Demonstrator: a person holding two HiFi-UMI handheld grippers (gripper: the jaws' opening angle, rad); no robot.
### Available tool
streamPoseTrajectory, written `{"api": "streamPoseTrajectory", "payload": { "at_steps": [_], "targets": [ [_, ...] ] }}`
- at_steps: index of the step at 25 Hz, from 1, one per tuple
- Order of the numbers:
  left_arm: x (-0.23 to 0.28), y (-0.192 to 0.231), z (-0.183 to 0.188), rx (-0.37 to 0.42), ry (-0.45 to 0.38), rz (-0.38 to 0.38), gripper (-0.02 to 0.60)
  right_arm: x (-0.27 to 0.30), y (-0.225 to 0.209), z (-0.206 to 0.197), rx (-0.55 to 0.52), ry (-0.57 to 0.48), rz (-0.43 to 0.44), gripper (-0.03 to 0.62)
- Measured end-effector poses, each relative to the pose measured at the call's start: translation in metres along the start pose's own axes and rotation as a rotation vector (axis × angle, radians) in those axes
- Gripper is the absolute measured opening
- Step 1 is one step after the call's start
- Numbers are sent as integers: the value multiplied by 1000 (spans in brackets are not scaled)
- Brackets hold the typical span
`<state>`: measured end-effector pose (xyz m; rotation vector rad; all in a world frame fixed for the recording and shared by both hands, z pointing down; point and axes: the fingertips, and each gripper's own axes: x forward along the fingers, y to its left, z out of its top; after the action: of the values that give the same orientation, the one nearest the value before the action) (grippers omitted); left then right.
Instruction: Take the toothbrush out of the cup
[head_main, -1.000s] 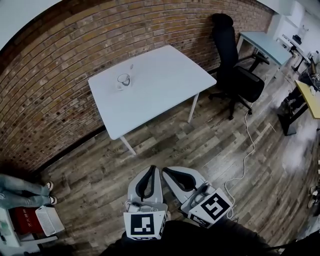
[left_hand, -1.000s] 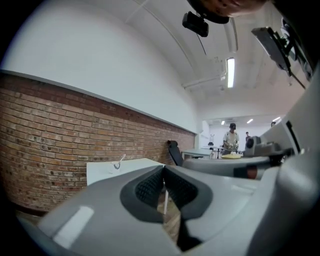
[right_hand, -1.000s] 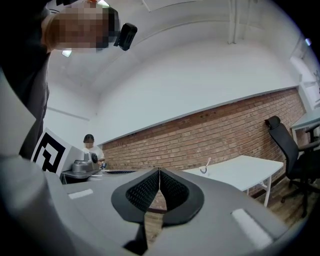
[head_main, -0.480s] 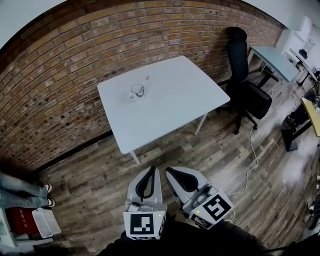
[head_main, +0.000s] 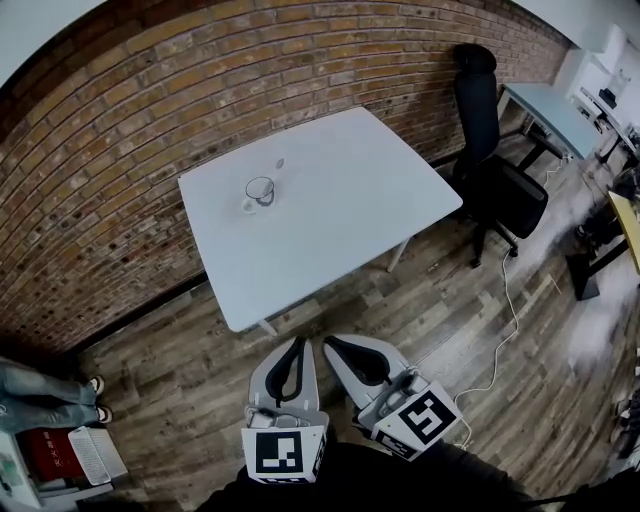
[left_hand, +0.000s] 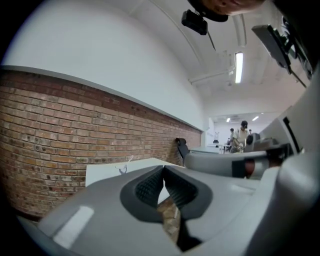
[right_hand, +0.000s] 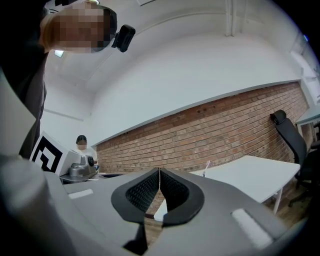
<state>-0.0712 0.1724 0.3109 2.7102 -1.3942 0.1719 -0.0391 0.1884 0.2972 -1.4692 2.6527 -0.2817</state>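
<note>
Table (head_main: 340, 215) nearer, cup (head_main: 259, 190) further left

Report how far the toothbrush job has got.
Nothing looks done yet: the toothbrush stands in the cup on the white table. In hand: nothing; the left gripper and right gripper are shut and empty, held over the floor short of the table. Left: reach the cup, grip the toothbrush, lift it out.
</note>
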Motion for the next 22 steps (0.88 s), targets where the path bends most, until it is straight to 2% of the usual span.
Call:
{"api": "streamPoseTrajectory", "payload": {
  "at_steps": [7,12,17,22],
  "targets": [
    [75,3,2,-8,54,9,9,32,-69,11,47,-39,11,6],
    [129,-2,8,2,69,27,9,49,-124,14,61,9,16,6],
    [171,6,16,-1,87,93,9,71,-164,22,80,20,67,6],
    [191,17,30,6,79,185,9,92,-183,37,80,13,158,6]
  ]
}}
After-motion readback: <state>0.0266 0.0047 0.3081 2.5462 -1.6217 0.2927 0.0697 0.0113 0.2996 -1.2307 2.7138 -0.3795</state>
